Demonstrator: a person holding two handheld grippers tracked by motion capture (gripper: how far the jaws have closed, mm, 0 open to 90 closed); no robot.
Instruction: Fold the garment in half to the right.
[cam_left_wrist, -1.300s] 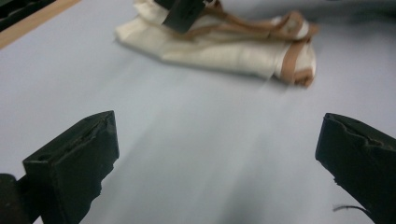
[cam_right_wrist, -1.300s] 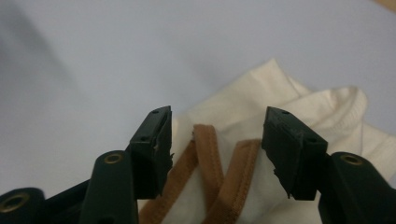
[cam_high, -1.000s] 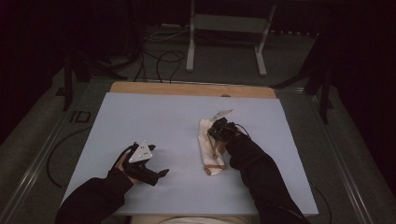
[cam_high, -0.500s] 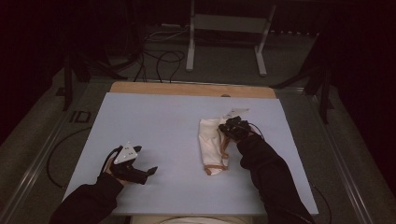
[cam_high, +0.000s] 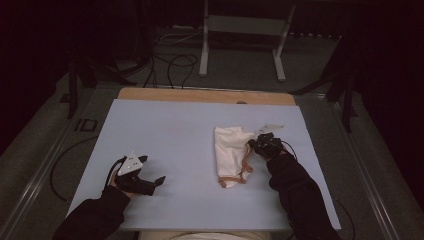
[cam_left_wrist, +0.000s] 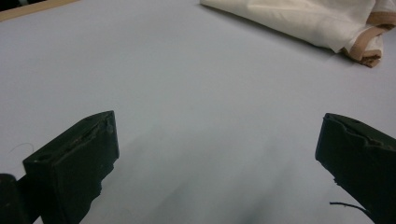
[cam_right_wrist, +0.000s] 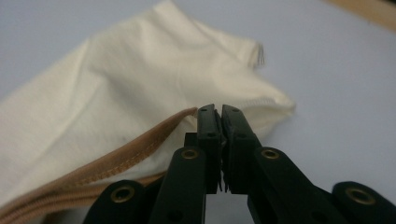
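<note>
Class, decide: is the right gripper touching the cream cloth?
Touching. The right gripper view shows the right gripper shut on the tan-trimmed edge of the cream cloth.

high view: fixed above the near edge of the table (cam_high: 165, 125), facing forward and down, far enough to take in the whole pale top and dark floor beyond. left gripper view: riding low over the table (cam_left_wrist: 196, 93), looking along its own wide-set jaws, close to the surface, catching the cream cloth (cam_left_wrist: 299, 18) at top right. right gripper view: very close, pressed up to the same cloth (cam_right_wrist: 116, 93). shared by all three: cloth (cam_high: 230, 150) and pale tabletop.
</note>
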